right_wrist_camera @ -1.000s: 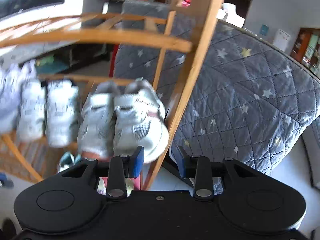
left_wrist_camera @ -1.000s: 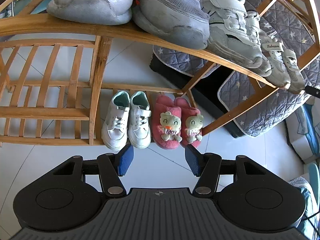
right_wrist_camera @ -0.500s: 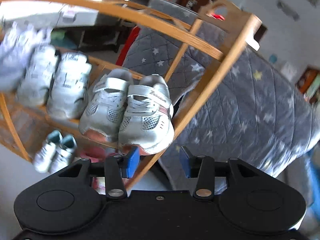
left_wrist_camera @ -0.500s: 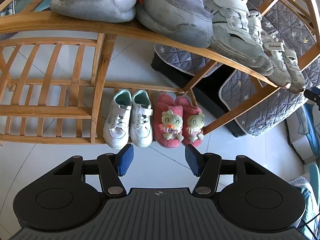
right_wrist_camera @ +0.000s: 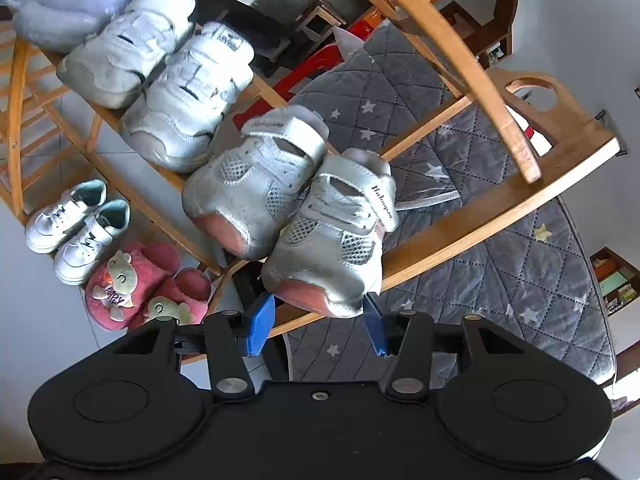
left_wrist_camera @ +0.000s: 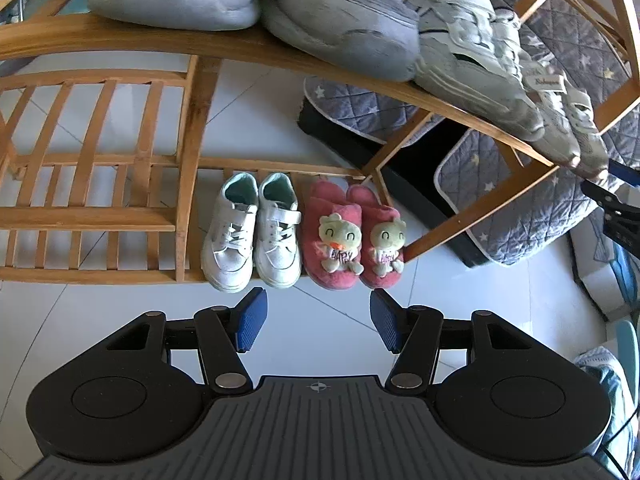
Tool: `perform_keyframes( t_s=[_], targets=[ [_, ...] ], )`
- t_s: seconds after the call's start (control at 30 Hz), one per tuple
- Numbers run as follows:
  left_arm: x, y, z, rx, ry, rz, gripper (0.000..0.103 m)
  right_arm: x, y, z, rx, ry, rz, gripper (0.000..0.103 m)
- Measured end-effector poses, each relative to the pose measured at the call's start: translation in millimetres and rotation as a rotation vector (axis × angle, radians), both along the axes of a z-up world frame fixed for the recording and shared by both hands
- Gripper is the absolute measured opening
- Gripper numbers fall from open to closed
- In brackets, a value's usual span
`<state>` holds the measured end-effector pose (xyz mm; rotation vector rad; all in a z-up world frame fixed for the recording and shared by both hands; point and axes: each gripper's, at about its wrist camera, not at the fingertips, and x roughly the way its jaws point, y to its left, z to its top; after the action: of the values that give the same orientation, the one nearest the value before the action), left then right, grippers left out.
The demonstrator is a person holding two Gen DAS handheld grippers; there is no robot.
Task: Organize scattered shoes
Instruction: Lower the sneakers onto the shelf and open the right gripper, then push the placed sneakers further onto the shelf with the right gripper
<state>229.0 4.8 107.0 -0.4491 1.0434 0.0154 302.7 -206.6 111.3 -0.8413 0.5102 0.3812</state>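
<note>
We see the right claw (right_wrist_camera: 316, 326) opening, its pads flanking the toe of the silver sneaker (right_wrist_camera: 332, 236), which points straight toward it; left claw (left_wrist_camera: 316, 320) gapes empty.

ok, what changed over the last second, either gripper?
The right gripper rolled and closed in on the silver sneaker at the shelf's end; its jaws are opening, with the pink toe just at the gap and the pads not pressing. The left gripper stayed put, open and empty. All shoes kept their places.
</note>
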Motion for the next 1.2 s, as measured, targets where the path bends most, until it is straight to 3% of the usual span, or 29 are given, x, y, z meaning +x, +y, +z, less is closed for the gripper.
perform_keyframes(
  t_s=[0.27,0.37,0.57,0.87,1.03,1.13,1.2],
  targets=[
    [-3.3,10.1,-6.6,0.000,0.002,-0.002,0.058,14.7,-25.4,8.2,0.263,0.084,-0.032,0.056],
    [-5.4,9.3,-10.7,-0.007,0.005,0.018,0.058,29.1,-44.9,17.4,0.471,0.160,-0.085,0.057],
    [-9.2,20.3,-13.6,-0.004,0.007,0.022,0.058,30.2,-46.3,9.5,0.469,0.164,-0.083,0.057],
    [-17.4,45.7,-20.2,-0.010,0.006,0.029,0.058,26.4,-81.2,22.5,0.723,0.206,-0.150,0.058],
    [-22.5,59.0,-25.8,-0.016,0.008,0.022,0.058,38.1,-112.3,27.8,1.039,0.275,-0.290,0.055],
    [-27.6,66.0,-28.2,-0.015,0.004,0.005,0.058,47.4,-122.7,23.9,1.228,0.302,-0.314,0.055],
    [-31.3,72.9,-29.4,-0.013,0.005,0.007,0.058,52.8,-120.8,22.7,1.275,0.309,-0.325,0.055]
  ],
)
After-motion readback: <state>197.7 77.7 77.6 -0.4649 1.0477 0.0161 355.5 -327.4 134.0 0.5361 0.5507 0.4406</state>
